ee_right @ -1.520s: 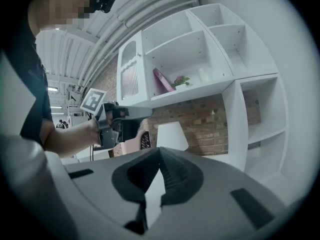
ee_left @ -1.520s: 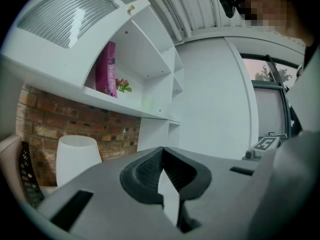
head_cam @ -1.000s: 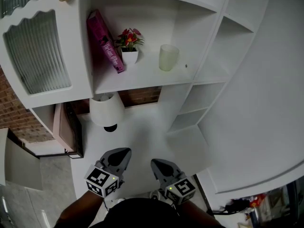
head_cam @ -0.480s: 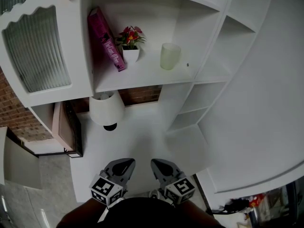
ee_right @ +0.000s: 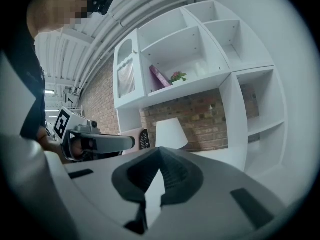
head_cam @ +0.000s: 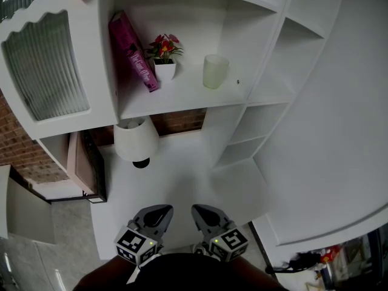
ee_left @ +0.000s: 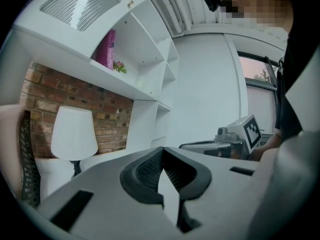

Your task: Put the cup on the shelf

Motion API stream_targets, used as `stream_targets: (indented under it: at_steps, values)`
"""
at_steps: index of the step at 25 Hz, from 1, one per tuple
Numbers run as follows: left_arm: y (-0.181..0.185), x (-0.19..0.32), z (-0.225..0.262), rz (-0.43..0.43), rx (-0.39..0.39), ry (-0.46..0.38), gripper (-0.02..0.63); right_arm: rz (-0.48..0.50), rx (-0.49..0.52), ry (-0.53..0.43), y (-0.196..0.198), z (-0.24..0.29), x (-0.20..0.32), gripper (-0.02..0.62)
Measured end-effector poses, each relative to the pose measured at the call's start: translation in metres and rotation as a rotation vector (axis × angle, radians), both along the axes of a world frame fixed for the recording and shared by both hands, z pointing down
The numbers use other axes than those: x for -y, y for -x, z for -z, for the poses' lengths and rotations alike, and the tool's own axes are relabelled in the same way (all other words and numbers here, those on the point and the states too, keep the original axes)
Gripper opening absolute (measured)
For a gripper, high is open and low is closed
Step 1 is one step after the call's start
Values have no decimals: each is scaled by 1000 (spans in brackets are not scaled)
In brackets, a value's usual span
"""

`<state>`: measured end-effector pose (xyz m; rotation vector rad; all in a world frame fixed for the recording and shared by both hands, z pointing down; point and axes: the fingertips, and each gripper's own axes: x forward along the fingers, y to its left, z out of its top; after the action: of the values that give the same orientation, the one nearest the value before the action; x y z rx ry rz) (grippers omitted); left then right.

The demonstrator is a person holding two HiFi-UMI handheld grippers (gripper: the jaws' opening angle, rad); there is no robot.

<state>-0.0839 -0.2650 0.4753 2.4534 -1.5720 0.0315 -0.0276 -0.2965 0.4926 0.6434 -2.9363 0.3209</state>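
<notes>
The white shelf unit [head_cam: 182, 102] fills the upper part of the head view, and its open middle shelf carries the task's thing. Below it the white bench [head_cam: 182, 168] runs back toward the person. A white table lamp [head_cam: 136, 139] stands on the bench, under the shelf and in front of a strip of brick wall. On the shelf a pink book [head_cam: 133, 50] leans at the left.

The left gripper [head_cam: 161, 210] and the right gripper [head_cam: 199, 210] sit low at the bottom of the head view, side by side over the near part of the bench and well apart from the shelf. Each gripper's own view shows its jaws pressed together with nothing between them.

A small potted flower [head_cam: 165, 59] stands just beside the book. The pale frosted cup [head_cam: 215, 71] stands upright to the right of the pot, apart from it, back from the shelf's front edge and near the unit's upright partition.

From how things lie, the placing looks finished and the step in hand is simply resting clear. Doing that well means holding both grippers low and level, away from the lamp shade, which stands between them and the shelf. If the cup needed a correction, the safer path would probably pass to the right of the lamp. The jaws should spread before they near the cup, and the approach should come from the side away from the pot.
</notes>
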Motion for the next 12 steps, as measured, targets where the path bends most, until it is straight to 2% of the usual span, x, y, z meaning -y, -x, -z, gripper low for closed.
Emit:
stream_targets:
  at_steps: [12]
  values:
    - [-4, -2, 4, -2, 9, -3, 5, 10, -4, -14, -2, 0, -3, 3]
